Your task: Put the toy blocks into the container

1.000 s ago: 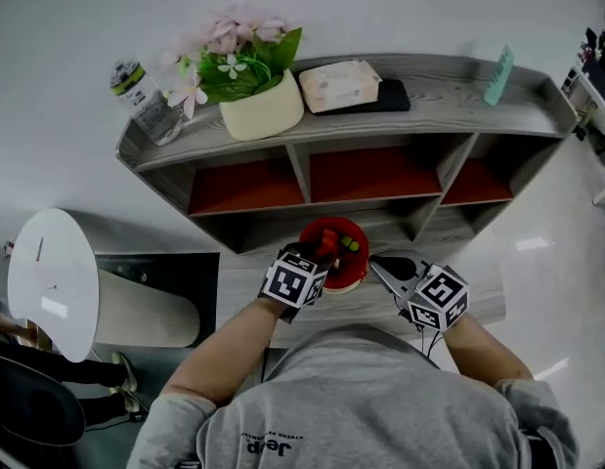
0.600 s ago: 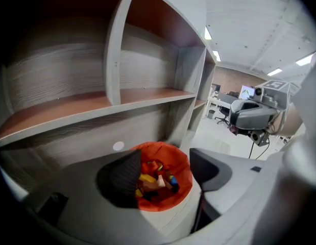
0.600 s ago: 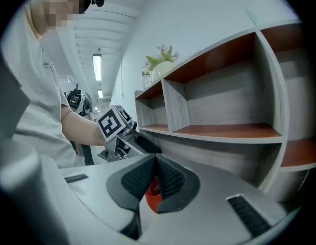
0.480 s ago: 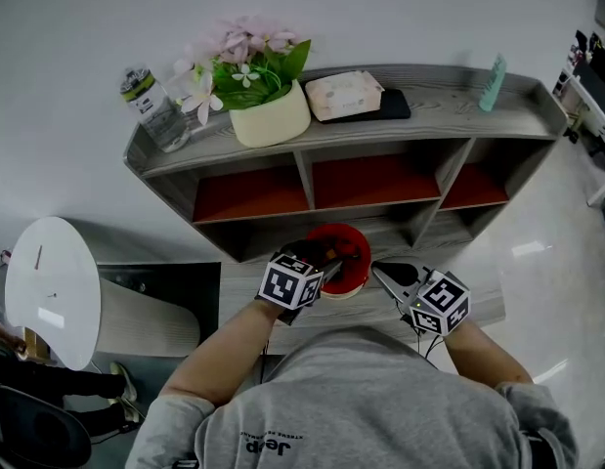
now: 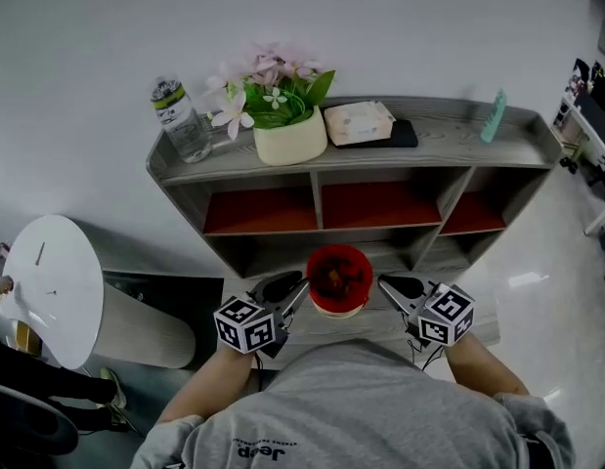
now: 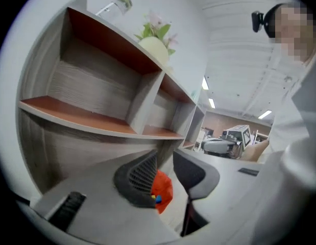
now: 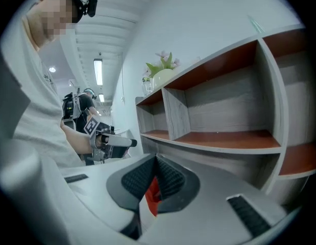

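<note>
Red container (image 5: 339,279), toy blocks (image 5: 333,277) inside, sits on worktop (image 5: 380,320) midway between claws: left claw (image 5: 298,289) empty, jaws just closing to narrow gap; right claw (image 5: 385,283) pinched together, empty.

Shelf unit (image 5: 434,130) looks like grey wood-grain laminate, matt all over; the boards inside its compartments are a flat rusty red, matt too; the surface (image 5: 486,306) in front of the shelf unit has the same grey grain. The container (image 5: 338,277) just in front of the shelf unit is red plastic with a bit of shine; the bottle (image 5: 182,123) on top of the shelf unit is clear plastic; the pot (image 5: 292,147) next to it is cream, smooth, faint sheen; the tissue pack (image 5: 358,122) up there has a soft, slightly crinkly wrapper. The floor (image 5: 537,262) to the right of the shelf unit is glossy and throws reflections; the sweatshirt (image 5: 351,413) is grey matt cloth; the right tongs (image 7: 155,162) have a smooth matt grey plastic shell, with black, ribbed, rubbery-looking pads (image 7: 170,180).
</note>
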The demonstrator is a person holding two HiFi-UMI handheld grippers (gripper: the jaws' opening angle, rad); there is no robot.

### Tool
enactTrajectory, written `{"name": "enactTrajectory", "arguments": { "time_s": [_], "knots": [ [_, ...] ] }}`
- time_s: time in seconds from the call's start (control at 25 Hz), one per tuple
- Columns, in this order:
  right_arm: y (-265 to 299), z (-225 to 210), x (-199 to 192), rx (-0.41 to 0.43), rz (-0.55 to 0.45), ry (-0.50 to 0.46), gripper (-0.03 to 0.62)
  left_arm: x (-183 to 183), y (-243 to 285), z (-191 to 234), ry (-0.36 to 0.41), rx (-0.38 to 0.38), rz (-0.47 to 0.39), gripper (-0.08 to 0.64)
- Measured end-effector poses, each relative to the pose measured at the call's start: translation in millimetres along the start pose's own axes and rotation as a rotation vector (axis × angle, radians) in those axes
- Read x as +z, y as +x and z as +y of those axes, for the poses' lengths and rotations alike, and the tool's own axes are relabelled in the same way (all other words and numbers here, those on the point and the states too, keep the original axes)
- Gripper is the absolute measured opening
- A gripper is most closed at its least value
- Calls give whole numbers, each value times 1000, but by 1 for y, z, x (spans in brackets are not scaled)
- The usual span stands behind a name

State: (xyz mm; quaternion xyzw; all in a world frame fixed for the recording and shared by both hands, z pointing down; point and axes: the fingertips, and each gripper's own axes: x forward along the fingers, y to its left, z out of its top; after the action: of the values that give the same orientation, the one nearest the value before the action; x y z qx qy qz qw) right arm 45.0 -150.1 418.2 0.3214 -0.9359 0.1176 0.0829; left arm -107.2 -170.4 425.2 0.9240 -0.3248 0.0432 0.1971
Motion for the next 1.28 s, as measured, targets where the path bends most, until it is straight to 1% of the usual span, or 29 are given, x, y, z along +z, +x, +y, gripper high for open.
{"name": "enactTrajectory", "arguments": {
  "time_s": [0.08, 0.16, 0.24, 0.32, 0.44, 0.6, 0.76, 1.04, 1.28],
  "knots": [
    [-5, -3, 5, 4, -21, 28, 21, 2, -16, 4, -25, 7, -57, 65],
    [-10, -7, 10, 0, -40, 45, 21, 6, -30, 7, -30, 20, -111, 9],
    [-14, -11, 12, -10, -49, 55, 21, 11, -39, 7, -24, 17, -162, 9],
    [-15, -16, 13, -24, -58, 65, 20, 14, -43, 8, -11, 22, -190, 11],
    [-13, -20, 15, -36, -70, 75, 20, 17, -44, 11, -2, 42, -198, 12],
    [-6, -18, 17, -15, -75, 86, 20, 18, -42, 12, 3, 46, -184, 14],
    [-2, -14, 13, -15, -50, 55, 20, 14, -41, 10, 7, 33, -166, 14],
    [-1, -12, 15, -7, -55, 27, 17, 18, -39, -1, 33, -11, -172, 12],
    [-1, -15, 11, -20, -42, 25, 15, 18, -39, -3, 36, -15, -163, 12]
  ]
}}
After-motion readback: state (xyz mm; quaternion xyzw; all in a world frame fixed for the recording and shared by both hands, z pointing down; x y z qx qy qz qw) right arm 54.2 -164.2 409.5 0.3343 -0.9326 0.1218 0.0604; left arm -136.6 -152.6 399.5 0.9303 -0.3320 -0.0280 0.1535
